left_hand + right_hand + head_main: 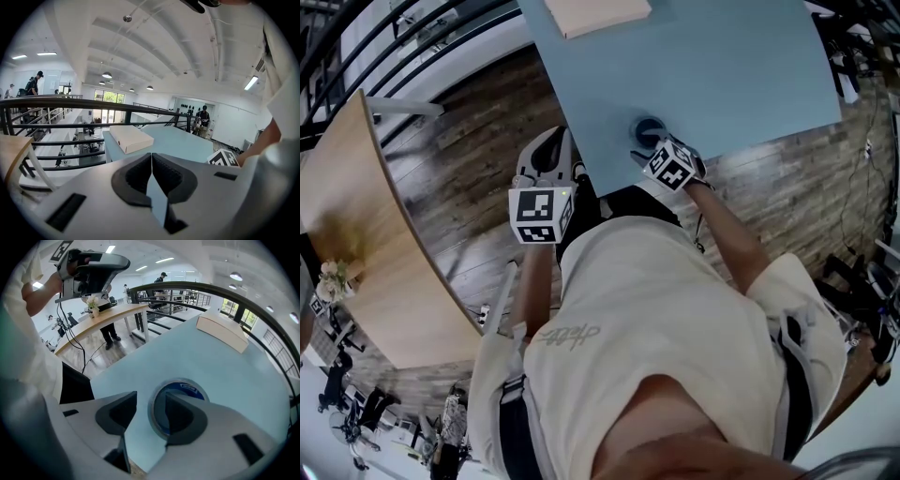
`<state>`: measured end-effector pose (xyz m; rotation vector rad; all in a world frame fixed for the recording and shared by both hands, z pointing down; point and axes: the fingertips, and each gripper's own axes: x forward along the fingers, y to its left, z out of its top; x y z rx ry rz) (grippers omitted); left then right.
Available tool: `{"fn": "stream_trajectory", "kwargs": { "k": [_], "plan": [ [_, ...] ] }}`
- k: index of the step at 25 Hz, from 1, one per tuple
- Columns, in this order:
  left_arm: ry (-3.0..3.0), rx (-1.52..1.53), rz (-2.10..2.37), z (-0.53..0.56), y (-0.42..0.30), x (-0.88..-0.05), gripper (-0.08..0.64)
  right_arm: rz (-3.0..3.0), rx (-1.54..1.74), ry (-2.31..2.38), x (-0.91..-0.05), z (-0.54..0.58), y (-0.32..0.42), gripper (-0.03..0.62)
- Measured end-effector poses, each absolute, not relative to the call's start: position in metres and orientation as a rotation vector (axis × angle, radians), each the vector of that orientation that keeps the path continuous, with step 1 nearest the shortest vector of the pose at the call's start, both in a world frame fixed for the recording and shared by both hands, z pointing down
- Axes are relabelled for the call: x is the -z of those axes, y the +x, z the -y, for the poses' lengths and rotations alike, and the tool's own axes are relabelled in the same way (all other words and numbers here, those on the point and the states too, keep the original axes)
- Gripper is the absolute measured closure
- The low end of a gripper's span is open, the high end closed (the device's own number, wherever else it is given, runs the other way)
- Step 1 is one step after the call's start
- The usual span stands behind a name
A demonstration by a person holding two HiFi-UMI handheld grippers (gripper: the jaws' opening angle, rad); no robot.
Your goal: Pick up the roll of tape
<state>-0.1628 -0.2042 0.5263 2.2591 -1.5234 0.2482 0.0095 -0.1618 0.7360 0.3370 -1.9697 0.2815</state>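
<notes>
Pale blue table [750, 66] fills the top of the head view, standing on a wood plank floor [478, 178]. A curved wooden counter [375, 244] stands off to your left. A flat beige box [598, 14] lies on the table's far side, well apart from everything else.

The roll of tape [649, 129] lies flat on the table near the edge closest to you. Its round hole faces straight up, so its axis stands upright from the tabletop. Seen from above it is a ring, with no long side pointing any way.

Your right gripper [661, 157] reaches down over the roll from the near edge. In the right gripper view its jaws are apart [149, 420]. One jaw sits over the roll's [190, 388] hole and the other stands outside the ring, with the ring's near wall between them. Whether either pad touches the tape cannot be told.

Your left gripper [548, 150] hangs over the floor just beside the table's near corner. In the left gripper view its jaws are pressed together [152, 173] with nothing between them, looking across the table toward the box [130, 139] and a dark railing [93, 103].
</notes>
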Motion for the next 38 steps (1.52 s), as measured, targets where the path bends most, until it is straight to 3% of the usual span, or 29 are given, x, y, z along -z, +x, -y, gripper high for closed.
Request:
{"fn": "stream_trajectory", "kwargs": {
  "k": [11, 16, 38],
  "plan": [
    [2.231, -0.252, 1.515, 0.209, -0.181, -0.540, 0.539, 1.872, -0.302, 0.317, -0.758, 0.162, 0.007, 0.402],
    [2.236, -0.254, 1.507, 0.210, -0.183, -0.542, 0.540, 1.843, -0.265, 0.331, -0.760, 0.167, 0.011, 0.483],
    [2.291, -0.266, 1.458, 0.218, -0.171, -0.537, 0.539, 1.886, -0.347, 0.500, -0.741, 0.177, 0.015, 0.541]
  ]
}}
